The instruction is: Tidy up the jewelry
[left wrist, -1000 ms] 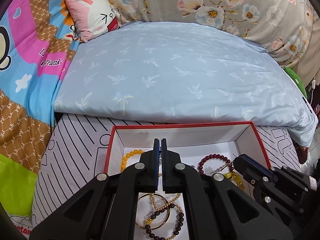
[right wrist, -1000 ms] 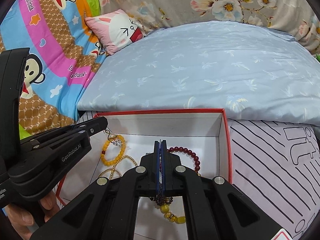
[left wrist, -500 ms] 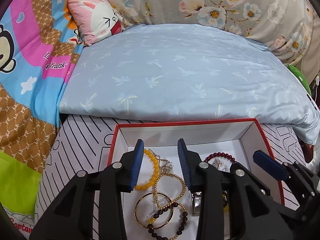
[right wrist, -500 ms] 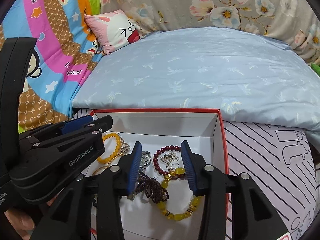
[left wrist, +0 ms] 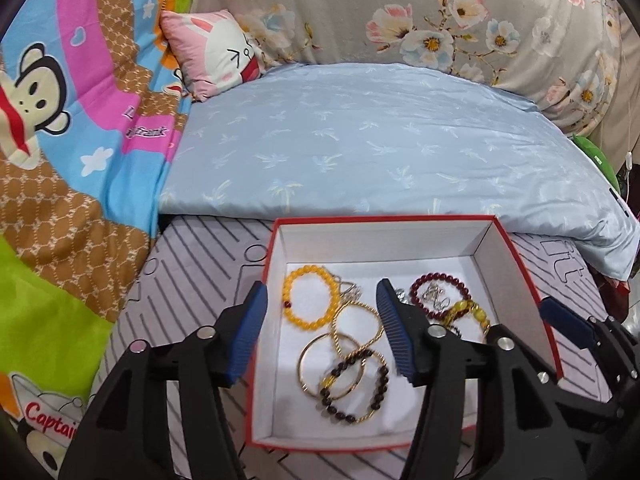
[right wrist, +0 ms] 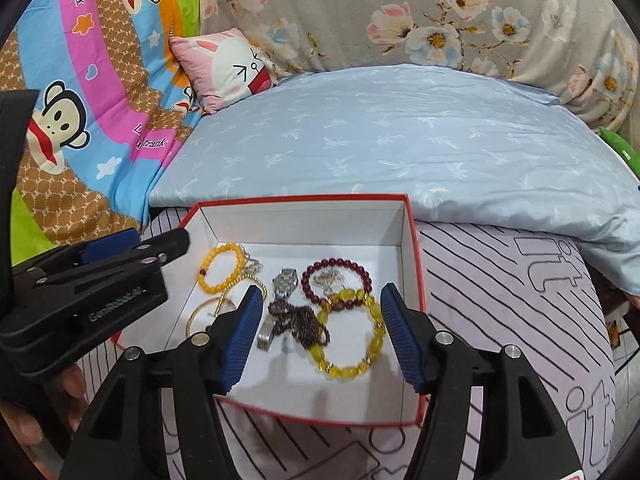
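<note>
Inside the red box [right wrist: 412, 240], your left gripper [left wrist: 320, 336] and right gripper [right wrist: 320, 332] are both spread apart, holding nothing; the tangled bracelets [left wrist: 344, 356] may come up together.

Both views are bright and evenly lit, with soft shadows falling toward six o'clock inside the box [right wrist: 412, 248]. Fisheye bending and dark vignetting crowd every corner. Slight motion blur softens the gripper lettering at nine o'clock.
</note>
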Demonstrator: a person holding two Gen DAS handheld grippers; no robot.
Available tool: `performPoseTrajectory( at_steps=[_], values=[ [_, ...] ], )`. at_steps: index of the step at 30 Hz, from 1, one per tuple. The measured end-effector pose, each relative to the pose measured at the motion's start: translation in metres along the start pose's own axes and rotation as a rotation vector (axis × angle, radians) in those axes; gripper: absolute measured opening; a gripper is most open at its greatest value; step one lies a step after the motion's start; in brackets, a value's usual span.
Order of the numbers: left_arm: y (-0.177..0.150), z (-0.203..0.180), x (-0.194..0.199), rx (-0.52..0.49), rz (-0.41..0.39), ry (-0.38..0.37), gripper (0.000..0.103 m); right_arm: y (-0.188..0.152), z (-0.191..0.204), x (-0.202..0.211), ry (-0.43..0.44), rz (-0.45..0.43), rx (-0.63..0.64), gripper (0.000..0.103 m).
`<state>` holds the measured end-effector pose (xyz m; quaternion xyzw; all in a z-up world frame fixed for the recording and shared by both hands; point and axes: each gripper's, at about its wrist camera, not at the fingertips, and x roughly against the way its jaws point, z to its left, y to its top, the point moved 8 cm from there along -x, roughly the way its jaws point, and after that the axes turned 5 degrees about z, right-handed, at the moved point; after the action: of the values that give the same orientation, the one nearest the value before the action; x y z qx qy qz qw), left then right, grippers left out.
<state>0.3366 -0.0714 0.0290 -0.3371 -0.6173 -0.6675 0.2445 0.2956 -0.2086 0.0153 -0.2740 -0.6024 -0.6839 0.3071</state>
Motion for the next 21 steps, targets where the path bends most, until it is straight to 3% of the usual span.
performPoseTrajectory(
  at_steps=[5,10,21],
  values=[
    [-0.015,0.003,0.021,-0.008,-0.038,0.025,0.074,-0.012,-0.001,0.016,0.006,-0.018,-0.028,0.07],
    [-0.029,0.007,0.036,0.001,-0.051,0.048,0.085,-0.023,-0.001,0.03,-0.019,-0.04,-0.023,0.072],
    [-0.065,0.008,0.044,0.036,-0.025,0.05,0.089,-0.053,-0.007,0.048,-0.081,-0.055,-0.021,0.079]
  ],
)
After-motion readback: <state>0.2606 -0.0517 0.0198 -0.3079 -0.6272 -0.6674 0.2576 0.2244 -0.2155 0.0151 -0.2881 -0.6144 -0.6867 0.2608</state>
